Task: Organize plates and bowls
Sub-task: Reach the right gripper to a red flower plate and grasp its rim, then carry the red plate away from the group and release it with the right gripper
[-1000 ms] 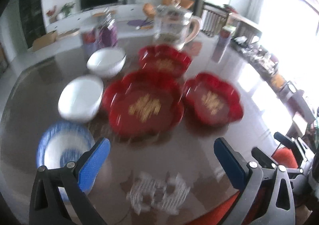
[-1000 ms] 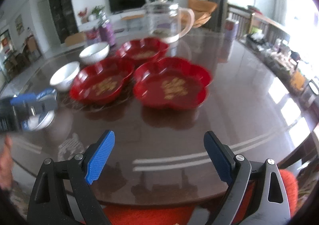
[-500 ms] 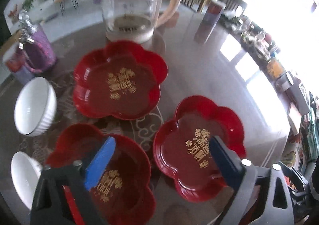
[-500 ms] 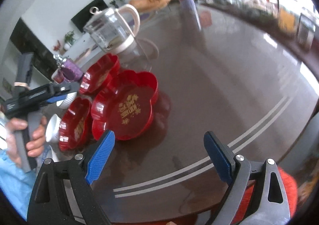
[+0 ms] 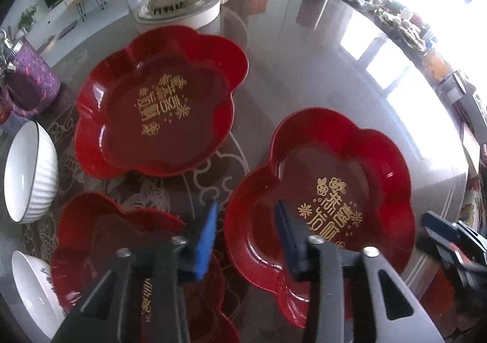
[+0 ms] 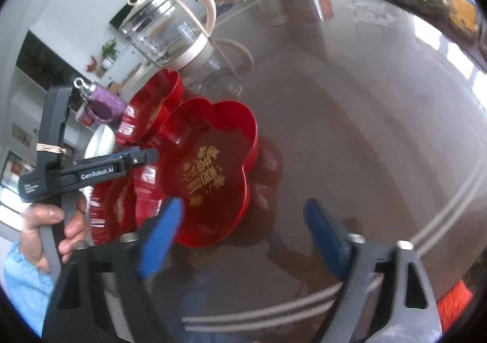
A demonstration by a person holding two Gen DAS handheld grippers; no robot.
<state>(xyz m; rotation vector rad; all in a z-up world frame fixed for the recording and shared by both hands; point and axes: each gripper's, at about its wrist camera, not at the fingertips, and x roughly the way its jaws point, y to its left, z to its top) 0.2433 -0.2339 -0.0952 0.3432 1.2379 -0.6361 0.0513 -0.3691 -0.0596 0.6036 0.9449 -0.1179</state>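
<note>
Red plate (image 5: 319, 200) sits between my left gripper's (image 5: 245, 235) closing jaws, rim straddled, pads not pressing; my right gripper (image 6: 243, 233) narrows too, nothing inside.

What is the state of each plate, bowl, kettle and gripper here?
Right red plate: flat, empty.
Far red plate: flat, empty.
Near red plate: flat, partly hidden.
Ribbed white bowl: upright, empty.
Second white bowl: upright, empty.
Glass kettle: upright, lid on.
Left gripper: open, jaws just been closing, astride the right red plate's rim.
Right gripper: open, jaws just been closing, nothing clamped.
</note>
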